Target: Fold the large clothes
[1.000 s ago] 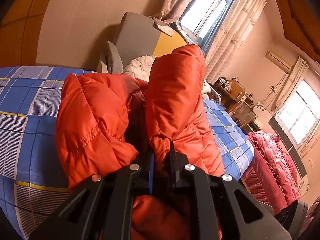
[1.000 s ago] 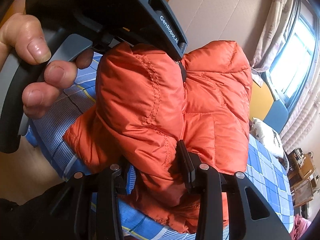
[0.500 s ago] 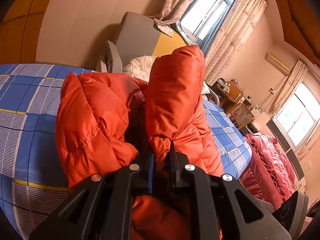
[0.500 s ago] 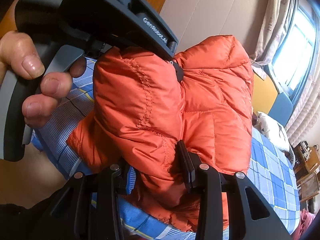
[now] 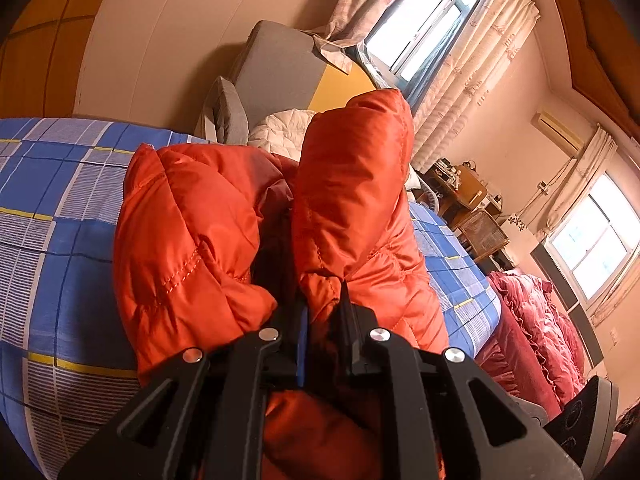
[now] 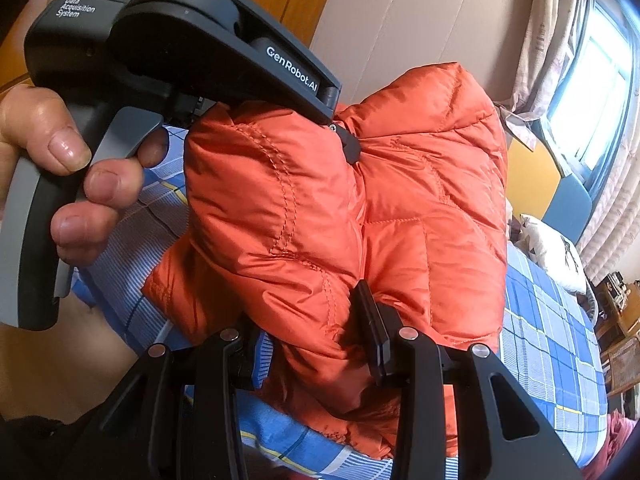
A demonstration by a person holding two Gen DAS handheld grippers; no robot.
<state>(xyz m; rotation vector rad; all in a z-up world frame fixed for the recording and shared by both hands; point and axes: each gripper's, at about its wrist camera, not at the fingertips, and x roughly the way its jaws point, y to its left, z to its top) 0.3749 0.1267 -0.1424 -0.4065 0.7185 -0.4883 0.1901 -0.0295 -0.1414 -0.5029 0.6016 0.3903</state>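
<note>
An orange puffy quilted jacket [image 5: 352, 200] is bunched up above a bed with a blue checked sheet [image 5: 48, 208]. My left gripper [image 5: 322, 316] is shut on a fold of the jacket, which bulges on both sides of its fingers. In the right wrist view the same jacket [image 6: 400, 216] fills the middle. My right gripper [image 6: 316, 340] is shut on a thick wad of it. The left gripper's black body [image 6: 208, 48], held by a hand [image 6: 60, 168], pinches the jacket's top edge.
A grey and yellow headboard [image 5: 288, 68] and a white pillow [image 5: 280, 132] lie beyond the jacket. A red quilt [image 5: 536, 320] lies off the bed's right side. Windows with curtains [image 5: 420, 32] and wooden furniture [image 5: 468, 196] stand further back.
Both grippers keep their hold on the jacket. The left gripper and hand have shifted slightly lower and closer in the right wrist view. The jacket has barely moved.
</note>
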